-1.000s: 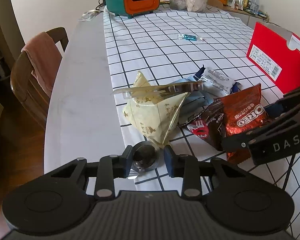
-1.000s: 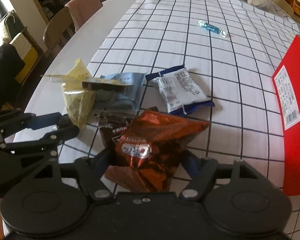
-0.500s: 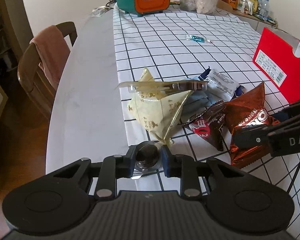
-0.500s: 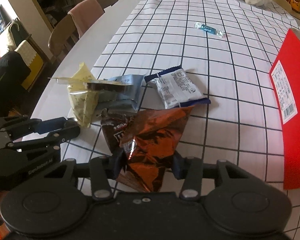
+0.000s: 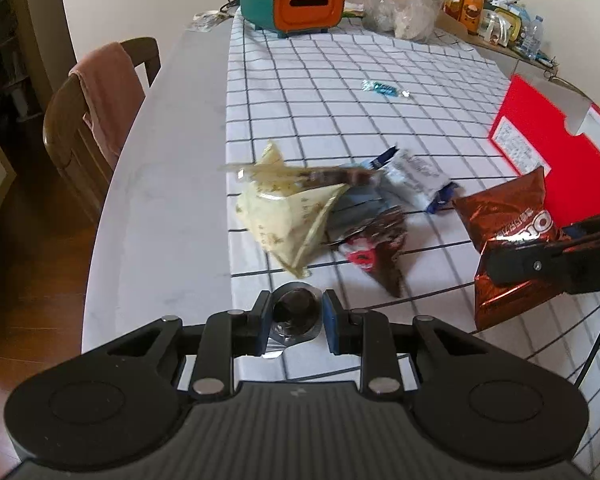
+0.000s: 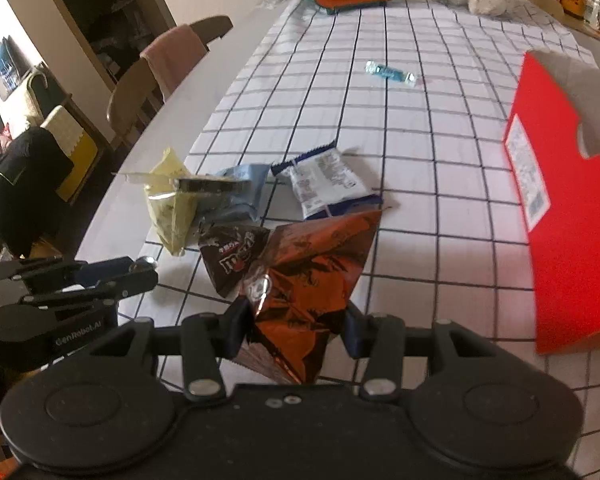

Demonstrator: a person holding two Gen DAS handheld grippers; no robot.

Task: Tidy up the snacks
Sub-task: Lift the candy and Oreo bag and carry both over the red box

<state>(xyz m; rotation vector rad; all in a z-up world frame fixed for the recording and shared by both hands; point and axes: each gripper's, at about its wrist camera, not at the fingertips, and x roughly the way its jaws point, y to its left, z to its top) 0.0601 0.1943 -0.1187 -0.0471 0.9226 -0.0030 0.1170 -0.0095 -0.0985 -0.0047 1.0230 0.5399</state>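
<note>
Left gripper [image 5: 296, 316] clamped on small round foil-wrapped snack [image 5: 295, 312] — near edge of snack pile [image 5: 320, 216]. Right gripper [image 6: 294, 332] clamped on orange Oreo bag [image 6: 312, 280] — between snack pile and red box [image 6: 560, 208].

Soft daylight, mild motion blur, fisheye bending at edges, dim room at left.
</note>
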